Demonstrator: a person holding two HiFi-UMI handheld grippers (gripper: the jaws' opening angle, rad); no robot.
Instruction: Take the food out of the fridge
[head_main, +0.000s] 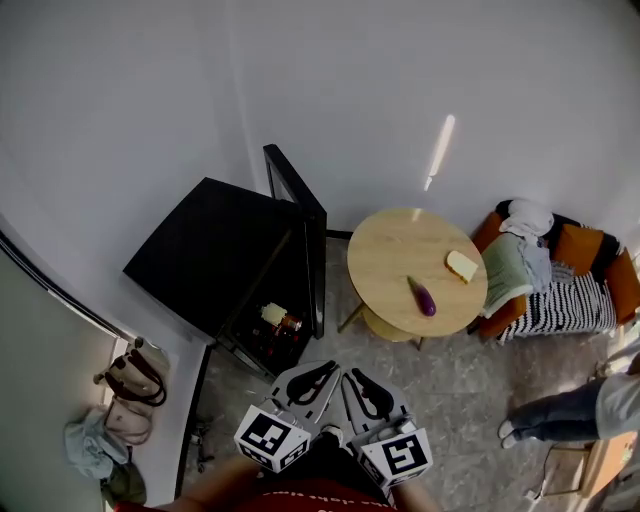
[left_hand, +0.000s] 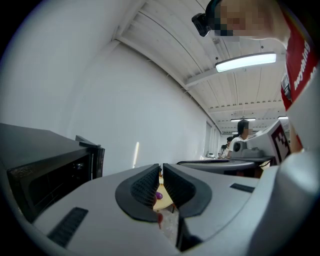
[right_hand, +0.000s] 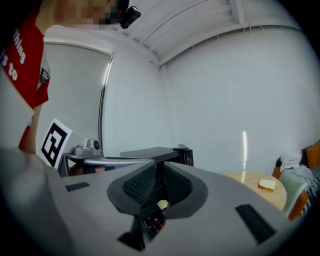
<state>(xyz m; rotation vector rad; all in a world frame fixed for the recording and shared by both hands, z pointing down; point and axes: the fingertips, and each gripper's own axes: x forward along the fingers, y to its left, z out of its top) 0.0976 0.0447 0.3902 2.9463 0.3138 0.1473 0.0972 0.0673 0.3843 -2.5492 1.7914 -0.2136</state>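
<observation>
Well, both grippers are held low at the bottom middle of the head view, side by side, pointing up the frame toward the fridge (head_main: 215, 255), a black cabinet against the white wall at centre left. Its door (head_main: 300, 215) stands open on the cabinet's right side, and the food is inside on the shelves: a pale yellow item (head_main: 273, 313) with some small reddish things (head_main: 291, 325) just beside it, too small to tell apart. The left gripper (head_main: 325, 368) has its fingers (left_hand: 145, 186) only a narrow slit apart with nothing between them. Through that slit, its own view catches the round wooden worktop (head_main: 385, 250) and a purple aubergine (head_main: 423, 298) lying on it. The right gripper (head_main: 358, 376) looks much the same, its fingers (right_hand: 137, 186) a little apart and gripping nothing. That gap frames the dark open fridge with the pale yellow item on a shelf. Neither gripper touches the fridge. The worktop sits just right of the door. The aubergine lies near its lower edge, and a bread slice (head_main: 462, 266) lies near its right edge, apart from the aubergine. At the right edge of the frame an orange sofa (head_main: 578, 245) is piled with clothes (head_main: 515, 255). Bags (head_main: 135, 385) lie at lower left by the wall, and a person's legs (head_main: 560, 412) show at lower right.
</observation>
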